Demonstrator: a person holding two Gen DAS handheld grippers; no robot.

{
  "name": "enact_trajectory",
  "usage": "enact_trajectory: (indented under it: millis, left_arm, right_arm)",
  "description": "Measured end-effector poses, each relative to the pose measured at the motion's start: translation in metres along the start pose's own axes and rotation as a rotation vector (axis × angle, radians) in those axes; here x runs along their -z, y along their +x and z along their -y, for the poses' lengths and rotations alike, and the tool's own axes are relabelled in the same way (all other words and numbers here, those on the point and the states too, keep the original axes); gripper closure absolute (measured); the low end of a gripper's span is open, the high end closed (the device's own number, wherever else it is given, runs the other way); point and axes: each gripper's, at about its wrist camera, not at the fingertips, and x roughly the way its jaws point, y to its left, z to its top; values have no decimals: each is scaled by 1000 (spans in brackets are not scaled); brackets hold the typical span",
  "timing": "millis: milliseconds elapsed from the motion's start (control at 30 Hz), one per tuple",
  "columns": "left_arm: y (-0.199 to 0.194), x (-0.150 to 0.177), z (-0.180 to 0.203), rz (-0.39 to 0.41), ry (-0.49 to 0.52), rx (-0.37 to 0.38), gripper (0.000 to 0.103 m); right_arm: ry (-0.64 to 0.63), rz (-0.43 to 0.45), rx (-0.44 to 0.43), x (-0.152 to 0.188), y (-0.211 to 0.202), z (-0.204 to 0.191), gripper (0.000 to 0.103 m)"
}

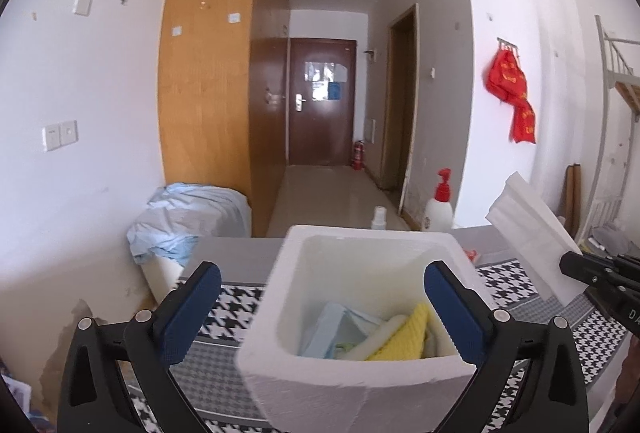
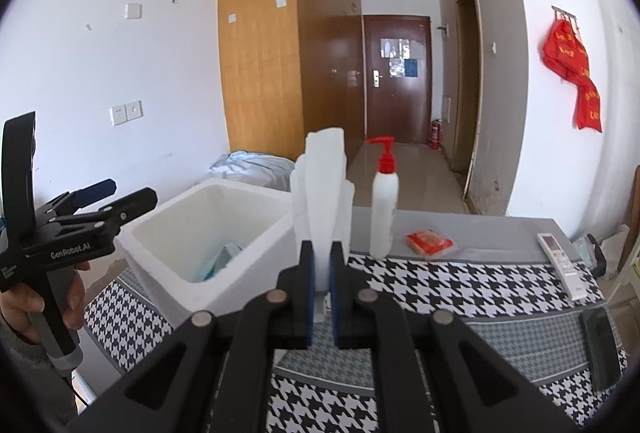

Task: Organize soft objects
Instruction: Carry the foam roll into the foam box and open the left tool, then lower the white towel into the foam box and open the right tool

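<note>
A white foam box (image 1: pixel 352 385) stands on the houndstooth table cloth; it also shows in the right wrist view (image 2: pixel 200 233). Inside lie a yellow cloth (image 1: pixel 404 337), a light blue cloth (image 1: pixel 336 329) and white foam pieces. My left gripper (image 1: pixel 324 309) is open and empty, its fingers straddling the box; it shows at the left of the right wrist view (image 2: pixel 120 195). My right gripper (image 2: pixel 322 273) is shut on a folded white foam sheet (image 2: pixel 324 185), held upright above the table right of the box; the sheet shows in the left wrist view (image 1: pixel 528 229).
A white pump bottle with red top (image 2: pixel 384 205), a red packet (image 2: pixel 430 243), a white remote (image 2: pixel 560 265) and a dark phone (image 2: pixel 600 349) lie on the table. A small spray bottle (image 1: pixel 378 219) stands behind the box. A blue sheet covers a bin (image 1: pixel 188 217) at the left.
</note>
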Motion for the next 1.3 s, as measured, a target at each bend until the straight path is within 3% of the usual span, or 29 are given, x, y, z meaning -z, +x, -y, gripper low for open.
enact_trajectory:
  millis: [533, 1300]
  left_arm:
    - [-22, 2, -38, 16, -47, -108, 1]
    - [-46, 14, -58, 24, -51, -166, 1]
  right_arm:
    - [-58, 6, -92, -14, 20, -41, 94]
    - [-90, -45, -176, -21, 53, -77, 94]
